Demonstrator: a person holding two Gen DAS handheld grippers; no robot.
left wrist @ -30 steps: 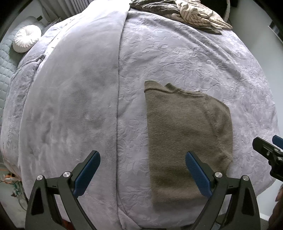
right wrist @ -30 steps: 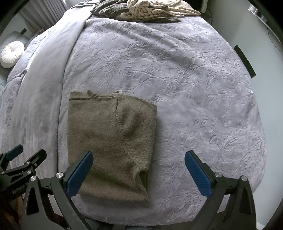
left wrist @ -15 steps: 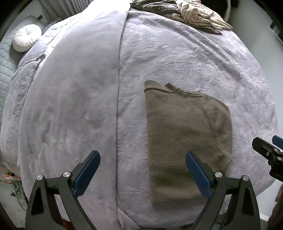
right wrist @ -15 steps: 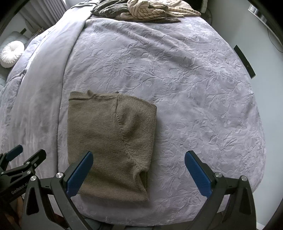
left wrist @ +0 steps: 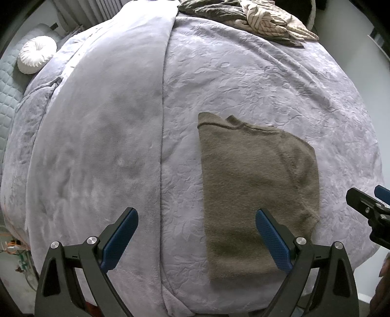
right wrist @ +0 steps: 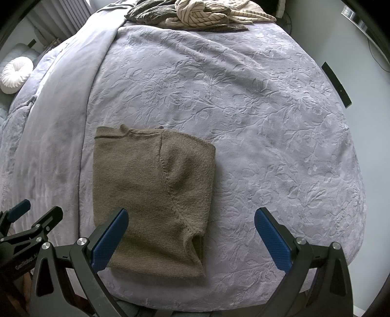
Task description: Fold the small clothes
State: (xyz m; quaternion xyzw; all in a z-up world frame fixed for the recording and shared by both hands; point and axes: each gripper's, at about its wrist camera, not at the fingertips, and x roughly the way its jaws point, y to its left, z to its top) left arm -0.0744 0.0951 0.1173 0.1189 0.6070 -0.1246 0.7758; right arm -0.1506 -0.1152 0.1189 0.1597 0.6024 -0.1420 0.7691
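Observation:
An olive-brown knit sweater [left wrist: 253, 190] lies folded into a narrow rectangle on the lavender bed cover, collar at the far end; it also shows in the right wrist view [right wrist: 151, 195]. My left gripper [left wrist: 196, 240] is open and empty, above the near edge of the bed, its right finger over the sweater's lower part. My right gripper [right wrist: 191, 240] is open and empty, its left finger over the sweater's near left corner. Each gripper shows at the edge of the other's view.
A pile of unfolded clothes [right wrist: 195, 14] lies at the far end of the bed; it also shows in the left wrist view [left wrist: 246, 17]. A round white cushion [left wrist: 36, 57] lies at far left. A plain blanket strip [left wrist: 97, 146] runs along the left. The bed's near edge is just below the grippers.

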